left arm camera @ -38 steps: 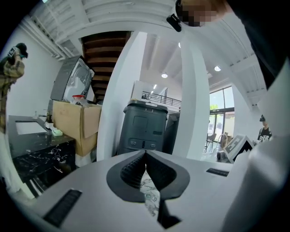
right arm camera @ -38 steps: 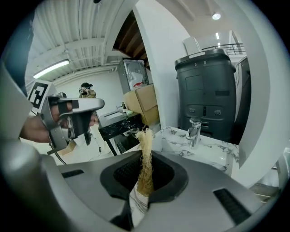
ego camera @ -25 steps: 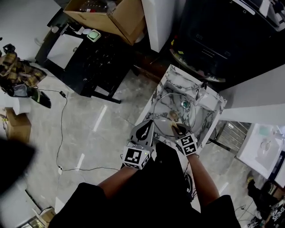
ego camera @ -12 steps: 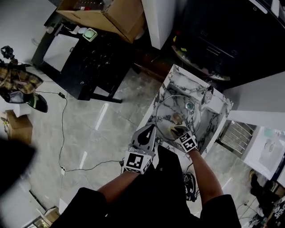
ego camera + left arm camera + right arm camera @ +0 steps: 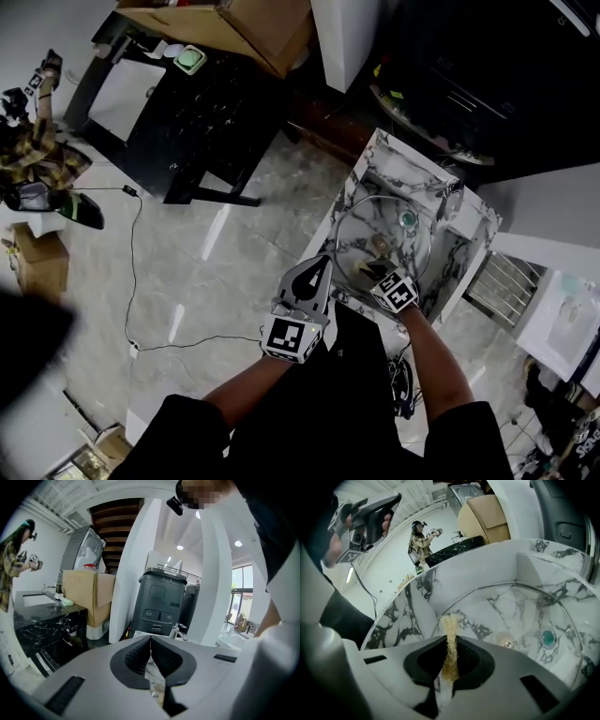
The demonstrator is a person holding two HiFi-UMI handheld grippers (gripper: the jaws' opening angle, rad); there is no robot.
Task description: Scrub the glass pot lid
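Right gripper (image 5: 450, 640) pinching fibrous tan scrubber (image 5: 449, 623), round glass lid (image 5: 525, 611)

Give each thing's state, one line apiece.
Lid: lying in the sink.
Scrubber: clamped in the right gripper, tip sticking out near the lid's rim.
Right gripper: shut on the scrubber.
Left gripper: shut, empty.

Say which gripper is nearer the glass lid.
Right. The right gripper, gripping a scrub pad, reaches the lid at its near rim; the left gripper hangs left of it.
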